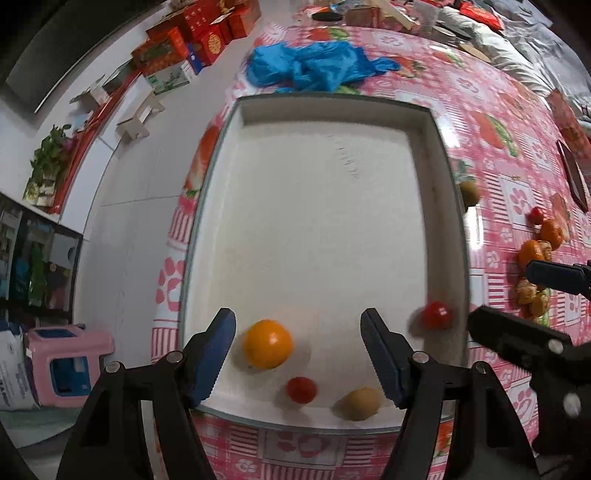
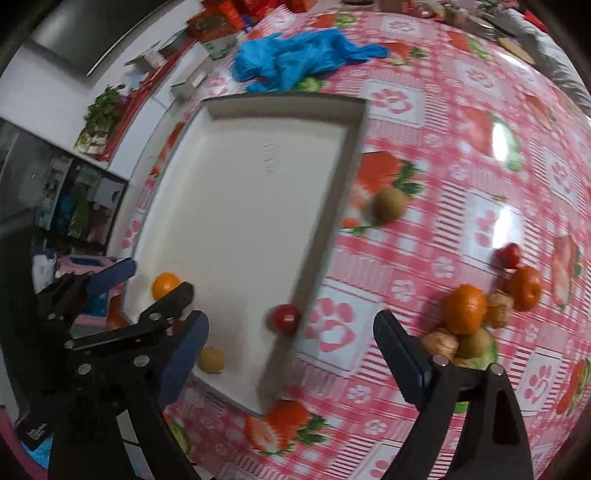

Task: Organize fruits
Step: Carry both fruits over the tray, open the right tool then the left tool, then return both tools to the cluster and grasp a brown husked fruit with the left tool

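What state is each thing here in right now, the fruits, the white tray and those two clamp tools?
left tool: open, empty, above the tray
right tool: open, empty
white tray: holds four fruits
orange: in tray
red fruit: in tray, by its right wall
kiwi: on tablecloth, outside tray
fruit pile: outside tray
blue bag: crumpled

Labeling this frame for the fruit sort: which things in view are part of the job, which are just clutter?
Job:
- white tray
- in tray: orange, two red fruits, brown fruit
- on tablecloth: kiwi, fruit pile
- left tongs and right tongs, both open, empty

Clutter:
- blue plastic bag
- red boxes
- pink stool
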`<state>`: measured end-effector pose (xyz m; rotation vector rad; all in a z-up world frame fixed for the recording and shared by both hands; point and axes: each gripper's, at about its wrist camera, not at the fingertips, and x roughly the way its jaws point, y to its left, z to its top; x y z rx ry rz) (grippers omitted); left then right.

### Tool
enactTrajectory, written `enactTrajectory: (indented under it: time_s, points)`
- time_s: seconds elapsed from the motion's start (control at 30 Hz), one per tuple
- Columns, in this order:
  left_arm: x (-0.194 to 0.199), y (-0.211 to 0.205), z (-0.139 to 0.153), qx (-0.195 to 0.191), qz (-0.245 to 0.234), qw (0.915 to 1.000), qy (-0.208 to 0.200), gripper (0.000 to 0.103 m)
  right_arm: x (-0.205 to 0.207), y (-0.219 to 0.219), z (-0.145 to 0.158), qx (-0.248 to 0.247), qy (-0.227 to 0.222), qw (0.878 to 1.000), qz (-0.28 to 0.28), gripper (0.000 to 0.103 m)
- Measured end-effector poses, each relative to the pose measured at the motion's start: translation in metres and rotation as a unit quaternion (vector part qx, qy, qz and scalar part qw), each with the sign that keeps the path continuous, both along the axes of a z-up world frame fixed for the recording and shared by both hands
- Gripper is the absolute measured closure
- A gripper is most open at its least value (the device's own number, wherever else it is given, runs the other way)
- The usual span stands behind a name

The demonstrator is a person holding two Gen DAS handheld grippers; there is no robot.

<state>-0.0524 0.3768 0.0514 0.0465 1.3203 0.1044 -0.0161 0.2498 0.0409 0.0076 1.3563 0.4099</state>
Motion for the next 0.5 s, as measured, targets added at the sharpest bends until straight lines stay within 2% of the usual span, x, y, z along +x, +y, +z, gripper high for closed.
enactTrajectory:
  time_s: [0.17, 0.37, 0.5]
  points:
    - [0.004, -0.024, 0.008, -0.007, -0.024, 0.9997, -0.007, 0.032, -0.004, -0.045, 0.004, -0.017, -0.013, 0.999, -0.042, 0.010]
    - [0.009, -0.065, 0.017, -0.027, -0.061, 0.9977, -0.012, 0.032, -0.017, -0.114, -0.007, -0.054, 0.008, 0.992, -0.114, 0.010]
    - [0.013, -0.096, 0.024, -0.045, -0.092, 0.9947, -0.011, 0.032, -0.030, -0.163, -0.022, -0.092, 0.029, 0.982, -0.162, 0.010]
